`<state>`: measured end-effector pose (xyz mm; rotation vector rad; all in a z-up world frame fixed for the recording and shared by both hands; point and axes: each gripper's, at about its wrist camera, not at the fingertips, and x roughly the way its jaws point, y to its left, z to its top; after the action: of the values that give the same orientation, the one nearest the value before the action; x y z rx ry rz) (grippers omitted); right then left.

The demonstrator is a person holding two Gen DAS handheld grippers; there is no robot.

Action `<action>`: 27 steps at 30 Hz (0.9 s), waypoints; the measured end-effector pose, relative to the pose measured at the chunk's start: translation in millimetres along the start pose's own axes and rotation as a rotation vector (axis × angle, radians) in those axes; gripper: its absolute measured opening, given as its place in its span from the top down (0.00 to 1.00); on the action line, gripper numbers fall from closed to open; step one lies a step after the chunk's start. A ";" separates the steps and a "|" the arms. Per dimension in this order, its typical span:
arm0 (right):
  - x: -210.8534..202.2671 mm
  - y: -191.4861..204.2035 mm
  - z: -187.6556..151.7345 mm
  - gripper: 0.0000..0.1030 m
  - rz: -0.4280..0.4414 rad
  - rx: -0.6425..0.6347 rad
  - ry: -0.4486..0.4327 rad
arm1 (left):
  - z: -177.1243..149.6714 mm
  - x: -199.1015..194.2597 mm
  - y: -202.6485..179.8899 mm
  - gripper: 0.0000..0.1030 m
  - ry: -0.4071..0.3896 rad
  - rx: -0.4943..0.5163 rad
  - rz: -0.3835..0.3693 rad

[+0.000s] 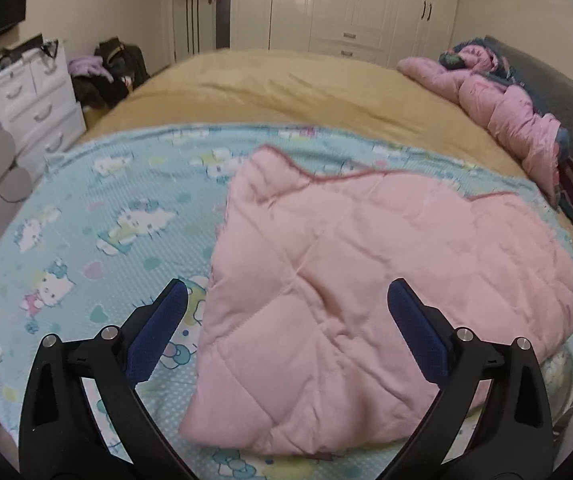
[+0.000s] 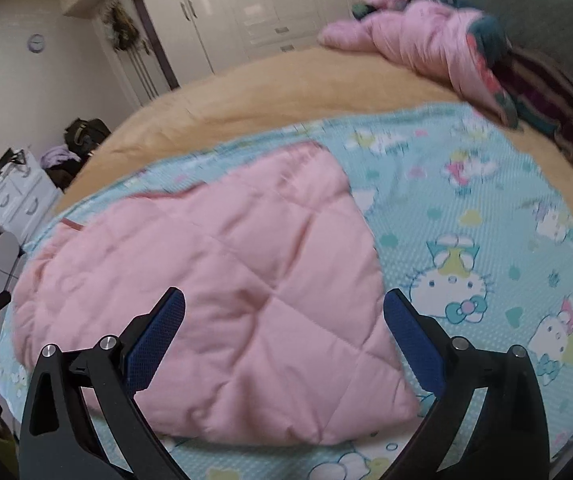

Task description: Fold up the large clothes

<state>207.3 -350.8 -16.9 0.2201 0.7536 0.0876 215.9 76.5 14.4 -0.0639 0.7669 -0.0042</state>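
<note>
A tan bed [image 1: 286,88] is carrying a blue cartoon-cat sheet [image 1: 86,220], and the folded pink quilted garment [image 1: 366,280] is lying on that sheet. The left gripper [image 1: 286,312] and right gripper [image 2: 284,316] are both hovering above it, spread wide and grasping nothing.

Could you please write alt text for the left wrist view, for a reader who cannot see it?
A folded pink quilted garment lies on a light blue cartoon-cat sheet spread over a tan bed. The left gripper hangs above its near edge, jaws wide open and empty. A white wardrobe stands behind.
</note>
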 end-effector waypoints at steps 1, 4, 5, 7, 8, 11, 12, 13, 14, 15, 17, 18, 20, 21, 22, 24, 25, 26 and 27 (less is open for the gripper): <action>-10.5 7.0 -0.8 0.04 0.011 -0.017 -0.021 | 0.1 -7.1 -2.1 0.09 -0.014 0.004 0.000; -39.1 25.3 -5.1 0.04 0.035 -0.056 -0.079 | -2.4 -29.9 -11.5 0.09 -0.056 0.020 0.003; -46.6 30.4 -7.3 0.04 0.038 -0.067 -0.094 | -4.6 -36.1 -13.5 0.09 -0.068 0.023 -0.001; -62.4 40.9 -13.5 0.04 0.054 -0.079 -0.126 | -10.0 -51.6 -18.9 0.09 -0.099 0.027 -0.007; -69.8 45.9 -17.2 0.04 0.060 -0.083 -0.137 | -13.4 -58.7 -21.5 0.09 -0.112 0.028 -0.011; -90.6 59.4 -33.4 0.04 0.071 -0.099 -0.167 | -23.7 -74.0 -27.1 0.09 -0.139 0.029 -0.019; -95.5 62.5 -39.3 0.04 0.077 -0.099 -0.175 | -29.2 -79.1 -28.3 0.09 -0.150 0.029 -0.023; -100.9 65.5 -48.0 0.04 0.081 -0.099 -0.184 | -34.4 -83.1 -28.5 0.09 -0.162 0.026 -0.026; -104.5 68.7 -55.0 0.04 0.079 -0.104 -0.190 | -42.4 -88.2 -29.4 0.09 -0.173 0.019 -0.031; -107.5 71.8 -63.7 0.04 0.081 -0.110 -0.195 | -48.3 -91.4 -30.5 0.09 -0.179 0.014 -0.035; -111.1 77.8 -81.2 0.04 0.074 -0.121 -0.202 | -63.4 -99.3 -32.5 0.09 -0.202 0.013 -0.046; -112.4 80.4 -92.3 0.04 0.076 -0.120 -0.202 | -69.4 -102.8 -33.9 0.09 -0.207 0.014 -0.040; -112.7 82.0 -109.8 0.04 0.079 -0.103 -0.202 | -81.3 -106.5 -33.3 0.09 -0.209 0.014 -0.035; -112.4 83.0 -119.5 0.04 0.080 -0.091 -0.195 | -90.2 -108.3 -33.5 0.09 -0.205 0.011 -0.038; -111.6 84.4 -126.1 0.04 0.078 -0.089 -0.189 | -95.9 -109.0 -32.7 0.09 -0.201 0.008 -0.041; -108.8 85.2 -143.0 0.04 0.081 -0.065 -0.177 | -107.8 -110.2 -32.2 0.09 -0.194 0.006 -0.042; -107.7 85.3 -149.1 0.04 0.089 -0.051 -0.176 | -112.7 -111.0 -32.1 0.09 -0.197 0.004 -0.038; -105.1 85.3 -154.9 0.04 0.097 -0.041 -0.167 | -118.4 -111.8 -32.8 0.09 -0.199 0.005 -0.040; -103.6 86.1 -159.6 0.04 0.091 -0.045 -0.166 | -122.2 -112.7 -33.2 0.09 -0.199 0.004 -0.044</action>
<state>22.4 -256.7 -40.8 0.2162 0.5760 0.1704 50.6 39.6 6.6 -0.0762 0.5664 -0.0402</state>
